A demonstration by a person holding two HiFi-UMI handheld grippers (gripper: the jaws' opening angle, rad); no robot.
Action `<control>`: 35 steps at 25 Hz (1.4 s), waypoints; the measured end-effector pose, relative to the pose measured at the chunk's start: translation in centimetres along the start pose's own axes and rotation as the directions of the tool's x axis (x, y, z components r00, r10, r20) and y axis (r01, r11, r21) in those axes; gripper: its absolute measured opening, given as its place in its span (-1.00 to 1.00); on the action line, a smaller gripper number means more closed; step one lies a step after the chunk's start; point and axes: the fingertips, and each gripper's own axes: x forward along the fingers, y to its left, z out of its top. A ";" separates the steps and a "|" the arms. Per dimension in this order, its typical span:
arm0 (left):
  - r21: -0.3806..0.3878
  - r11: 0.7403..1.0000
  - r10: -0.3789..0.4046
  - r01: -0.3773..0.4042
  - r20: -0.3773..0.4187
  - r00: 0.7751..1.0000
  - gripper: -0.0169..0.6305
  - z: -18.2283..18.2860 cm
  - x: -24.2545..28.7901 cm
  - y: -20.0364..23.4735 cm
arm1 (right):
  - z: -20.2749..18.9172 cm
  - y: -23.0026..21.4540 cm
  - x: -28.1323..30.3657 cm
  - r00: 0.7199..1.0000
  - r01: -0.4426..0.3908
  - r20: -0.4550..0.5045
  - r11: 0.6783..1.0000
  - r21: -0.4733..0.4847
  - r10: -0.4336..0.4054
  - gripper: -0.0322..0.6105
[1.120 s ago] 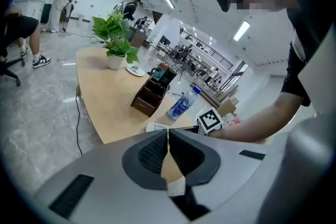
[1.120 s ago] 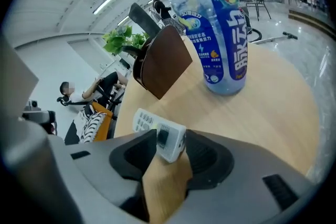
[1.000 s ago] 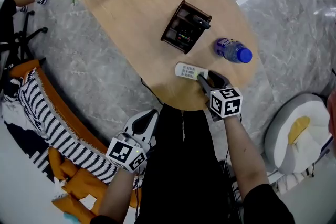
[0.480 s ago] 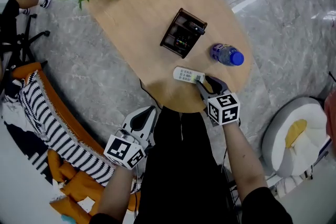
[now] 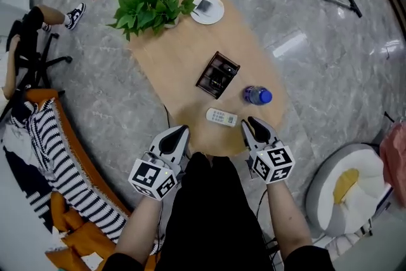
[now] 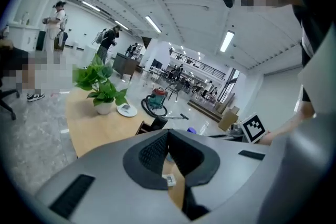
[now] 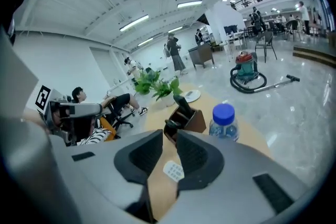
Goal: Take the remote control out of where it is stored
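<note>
The left gripper hangs at the near table edge with its jaws pressed together and nothing between them; the left gripper view confirms the pads meet. It has no part in the grasp and is held clear of the work area.

On the table, the dark holder stands upright near the centre, with other items still in its compartments. The remote control lies flat on the bare wood between the holder and the near edge, apart from both. It is out of storage, so the task appears complete. A blue-capped bottle stands just right of it.

The right gripper hovers just right of the remote, jaws partly apart and empty. In the right gripper view the remote shows beyond the gap, on the table, not between the pads.

Compared with the earlier frames, the right gripper's tips no longer rest at the remote's end. It has pulled back and its jaws have just been closing on nothing. Both grippers sit higher, and the table looks farther away.
</note>
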 end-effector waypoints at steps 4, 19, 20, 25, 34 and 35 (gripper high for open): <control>0.057 0.998 -0.006 0.003 0.052 0.999 -0.92 3.2 0.3 -1.0 | 4.0 0.8 -2.7 0.995 0.029 0.095 0.999 -0.026 -0.027 -0.68; 0.104 0.994 -0.030 0.023 0.071 0.997 -0.93 5.0 -1.7 -2.3 | 8.3 2.7 -8.7 0.967 0.088 0.243 0.994 -0.059 -0.071 -0.88; 0.108 0.994 -0.036 0.029 0.067 0.997 -0.93 4.9 -1.7 -2.4 | 8.2 2.8 -8.6 0.969 0.083 0.239 0.995 -0.058 -0.067 -0.88; 0.123 0.992 -0.052 0.043 0.067 0.996 -0.93 5.2 -1.5 -2.6 | 8.0 3.1 -8.1 0.972 0.074 0.226 0.996 -0.055 -0.060 -0.88; 0.118 0.993 0.000 -0.001 0.006 1.000 -0.92 3.6 -0.2 -0.6 | 6.9 2.4 -7.8 0.975 0.097 0.204 0.995 -0.038 -0.087 -0.88; 0.128 0.992 0.008 -0.006 -0.011 1.000 -0.92 3.2 0.2 -0.3 | 6.7 2.2 -7.9 0.974 0.104 0.204 0.994 -0.029 -0.097 -0.88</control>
